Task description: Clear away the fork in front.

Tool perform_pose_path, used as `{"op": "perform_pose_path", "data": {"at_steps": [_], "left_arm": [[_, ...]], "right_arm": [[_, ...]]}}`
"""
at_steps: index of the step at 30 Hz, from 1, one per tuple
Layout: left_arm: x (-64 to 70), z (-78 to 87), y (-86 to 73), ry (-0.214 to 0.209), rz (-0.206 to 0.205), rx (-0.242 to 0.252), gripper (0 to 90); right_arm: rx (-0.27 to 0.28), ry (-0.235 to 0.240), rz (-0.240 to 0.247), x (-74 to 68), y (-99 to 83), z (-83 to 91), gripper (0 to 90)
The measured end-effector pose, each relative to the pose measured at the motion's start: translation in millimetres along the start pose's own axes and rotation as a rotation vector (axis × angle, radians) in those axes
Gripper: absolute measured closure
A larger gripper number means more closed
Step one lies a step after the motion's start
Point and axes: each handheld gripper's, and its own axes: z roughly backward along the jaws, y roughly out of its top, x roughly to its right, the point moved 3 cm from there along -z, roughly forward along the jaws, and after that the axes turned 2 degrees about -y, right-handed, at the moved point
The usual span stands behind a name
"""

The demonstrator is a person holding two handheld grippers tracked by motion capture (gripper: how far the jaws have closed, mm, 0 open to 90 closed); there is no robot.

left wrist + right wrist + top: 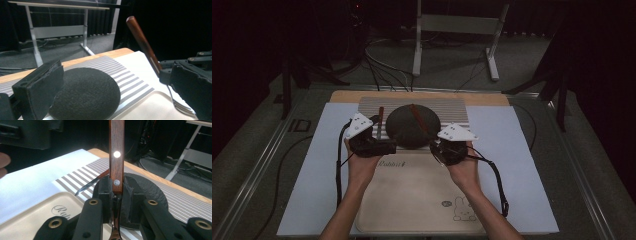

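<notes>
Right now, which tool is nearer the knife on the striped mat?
Left. The left tool sits by the knife; the right tool, holding the fork, is beyond the dark round pad.

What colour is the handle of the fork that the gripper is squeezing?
The wooden fork handle is reddish-brown with two silver rivets, clearest in the right gripper view.

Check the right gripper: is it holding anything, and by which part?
Yes. The right gripper is shut on a fork, clamped on its wooden handle at the lower rivet, near the metal neck. Most of the handle sticks out past the jaws.
</notes>
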Motion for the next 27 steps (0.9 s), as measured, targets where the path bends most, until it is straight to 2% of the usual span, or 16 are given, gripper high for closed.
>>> {"op": "perform_pose_path", "data": {"at_steps": [3,5,11,14,16,17,20,21,22,23,27], "left_arm": [[2.3,-4.8,0.3,-0.025,0.019,-0.004,0.1],[4.6,-8.6,0.8,-0.056,0.030,-0.021,0.2],[12.7,-16.8,2.3,-0.097,0.055,-0.033,3.0],[16.3,-19.5,3.7,-0.100,0.071,-0.025,7.9],[18.2,-20.3,4.4,-0.107,0.086,-0.019,17.5],[19.5,-20.9,4.8,-0.126,0.093,-0.015,22.0],[22.3,-21.5,5.1,-0.164,0.104,0.000,44.6],[22.3,-21.5,5.1,-0.164,0.104,0.000,50.0],[23.7,-22.3,5.2,-0.168,0.110,0.005,50.0],[24.2,-23.0,5.2,-0.169,0.113,0.004,58.1],[24.4,-25.5,4.5,-0.181,0.125,0.001,71.4]], "right_arm": [[0.011,0.010,-0.001,-4.9,-0.8,0.3,78.0],[0.018,0.017,-0.004,-8.8,-0.9,0.8,78.0],[0.047,0.032,-0.004,-19.7,-1.0,-0.8,78.0],[0.058,0.032,0.000,-23.6,-1.8,-2.3,78.0],[0.065,0.033,-0.008,-25.7,-2.3,-3.3,78.0],[0.069,0.033,-0.010,-26.3,-2.3,-3.7,78.0],[0.090,0.030,-0.023,-29.1,-1.0,-4.2,78.0],[0.090,0.030,-0.023,-29.1,-1.0,-4.2,78.0],[0.096,0.028,-0.026,-30.3,-0.5,-4.1,78.0],[0.105,0.019,-0.028,-31.5,0.0,-4.6,78.0],[0.111,0.016,-0.047,-32.6,-0.3,-5.3,78.0]]}}
